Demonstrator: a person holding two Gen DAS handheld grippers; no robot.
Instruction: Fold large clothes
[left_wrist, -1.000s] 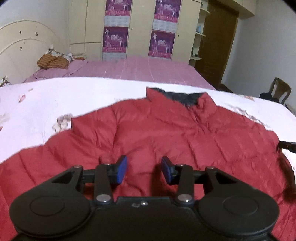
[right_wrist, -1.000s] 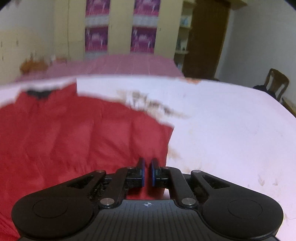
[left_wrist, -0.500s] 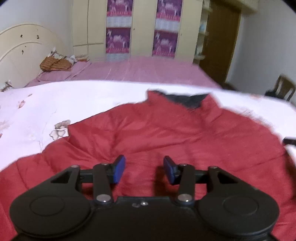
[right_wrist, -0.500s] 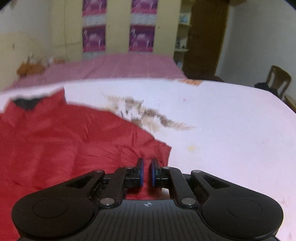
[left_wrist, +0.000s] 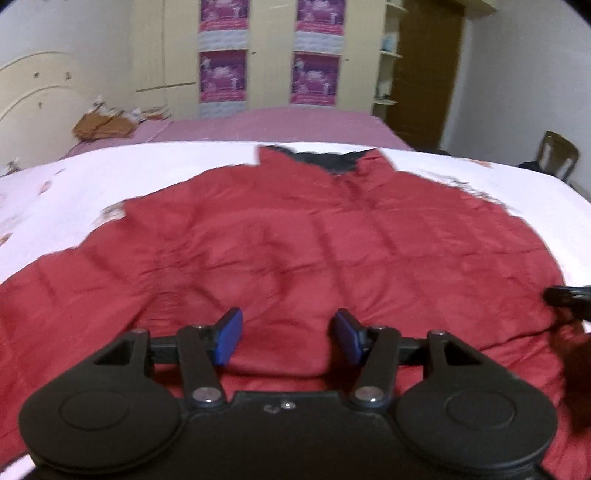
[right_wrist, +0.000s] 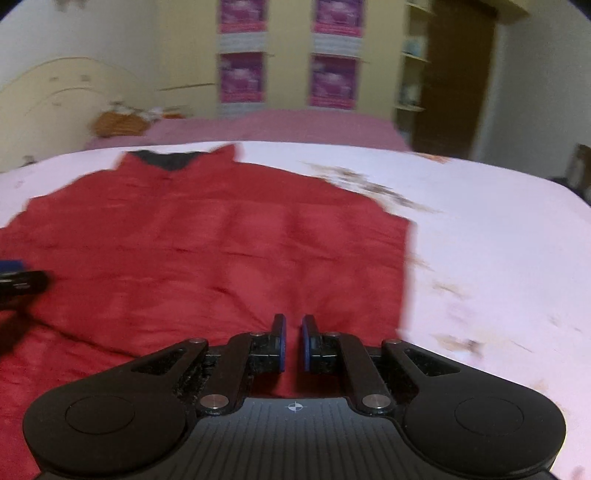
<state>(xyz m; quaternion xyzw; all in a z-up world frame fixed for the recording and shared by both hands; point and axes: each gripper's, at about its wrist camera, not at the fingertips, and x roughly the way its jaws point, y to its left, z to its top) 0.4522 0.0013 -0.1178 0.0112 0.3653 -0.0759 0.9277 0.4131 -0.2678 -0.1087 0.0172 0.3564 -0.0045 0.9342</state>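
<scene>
Red garment, left wrist view: quilted red padded jacket (left_wrist: 295, 240) with a dark-lined collar lies spread flat on the white floral-print bed cover (left_wrist: 92, 177), collar at the far end, hem nearest the camera.
Left tool: left gripper (left_wrist: 287, 341) hovers just above the jacket's near portion, blue pads (left_wrist: 229, 336) set wide apart, nothing between them.
Edge of frame: a black tool tip shows at the far right; judged to be the other gripper.
Red garment, right wrist view: same jacket (right_wrist: 221, 251), its right side edge running straight beside bare cover (right_wrist: 498, 240); picture blurred, seams unclear.
Right tool: right gripper (right_wrist: 293, 341) sits low over the fabric near that side edge; pads almost together with a slim gap. Whether cloth is pinched there, cannot tell.
Step in hand (judgement): taking hold of the near hem or side to begin a fold; no fold is visible.
Method advice: pinch through the full padded thickness, both layers, at matching points; lift evenly so the slippery quilting does not slide.
Risk: grabbing one layer only would skew the fold.
</scene>
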